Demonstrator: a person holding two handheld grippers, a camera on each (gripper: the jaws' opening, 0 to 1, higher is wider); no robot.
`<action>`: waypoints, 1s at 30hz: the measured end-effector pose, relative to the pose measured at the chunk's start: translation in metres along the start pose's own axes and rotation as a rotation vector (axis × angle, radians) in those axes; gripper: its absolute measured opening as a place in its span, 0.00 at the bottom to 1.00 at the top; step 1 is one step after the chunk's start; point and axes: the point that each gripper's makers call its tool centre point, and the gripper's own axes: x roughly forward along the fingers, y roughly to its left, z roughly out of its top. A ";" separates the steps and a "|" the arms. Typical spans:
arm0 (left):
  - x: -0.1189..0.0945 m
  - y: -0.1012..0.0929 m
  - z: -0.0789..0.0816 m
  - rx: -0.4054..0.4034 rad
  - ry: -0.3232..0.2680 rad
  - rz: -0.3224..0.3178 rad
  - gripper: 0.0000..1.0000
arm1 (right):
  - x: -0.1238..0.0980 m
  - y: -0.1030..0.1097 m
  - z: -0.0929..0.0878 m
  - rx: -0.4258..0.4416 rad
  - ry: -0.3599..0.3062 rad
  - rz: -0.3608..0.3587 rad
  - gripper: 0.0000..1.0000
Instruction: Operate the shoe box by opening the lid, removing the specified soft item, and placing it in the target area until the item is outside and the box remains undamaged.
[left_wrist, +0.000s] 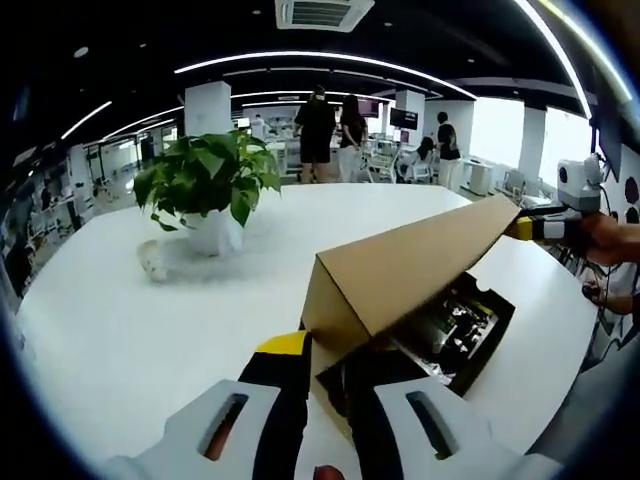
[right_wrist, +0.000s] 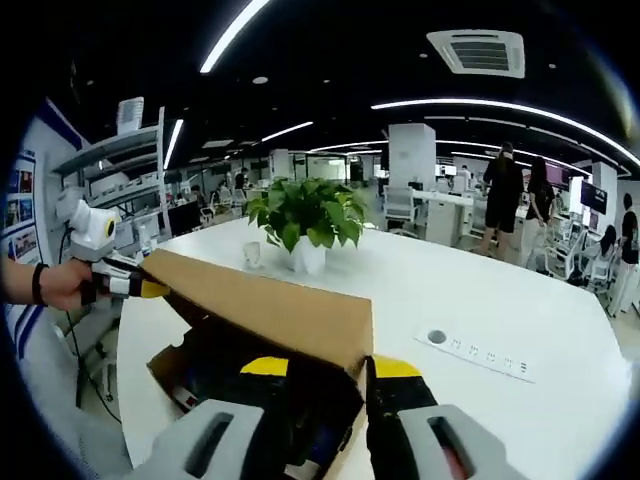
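1. In the left gripper view, the left gripper (left_wrist: 318, 375) rises from the bottom edge with its 2 jaws pinching the near corner of the cardboard lid (left_wrist: 410, 265) of the shoe box (left_wrist: 478, 345).
2. In the right gripper view, the right gripper (right_wrist: 330, 372) pinches the opposite corner of the same lid (right_wrist: 270, 310), its yellow-tipped jaws on either side of the cardboard edge.
3. The lid is raised and tilted, hinged along 1 long side, so the box stands open on the white worktop (left_wrist: 150, 320).
4. Under the lid, the box interior is dark; black contents with small printed patches lie inside (left_wrist: 455, 325), and whether these are the soft item cannot be told.
5. Each view catches the other gripper at the far end of the lid: the right gripper at the right edge of the left gripper view (left_wrist: 535, 228), the left gripper at the left edge of the right gripper view (right_wrist: 135, 288), each held by a person's hand (right_wrist: 55, 283).
6. Farther along the worktop stands a leafy plant in a white pot (left_wrist: 212, 185), with a small pale object just beside it (left_wrist: 153, 260).
7. A strip of sockets (right_wrist: 478, 354) is set into the worktop.
8. In the far background, several people (left_wrist: 318, 135) stand in an open office.
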 end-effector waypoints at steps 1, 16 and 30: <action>0.000 0.000 0.000 0.000 0.000 0.001 0.10 | 0.003 -0.004 -0.002 0.005 0.005 -0.014 0.16; 0.016 0.010 0.002 0.011 0.010 0.020 0.08 | 0.023 -0.024 -0.003 0.034 0.019 -0.066 0.01; 0.035 0.020 -0.008 0.020 0.061 0.006 0.06 | 0.045 -0.034 -0.012 0.092 0.059 -0.068 0.00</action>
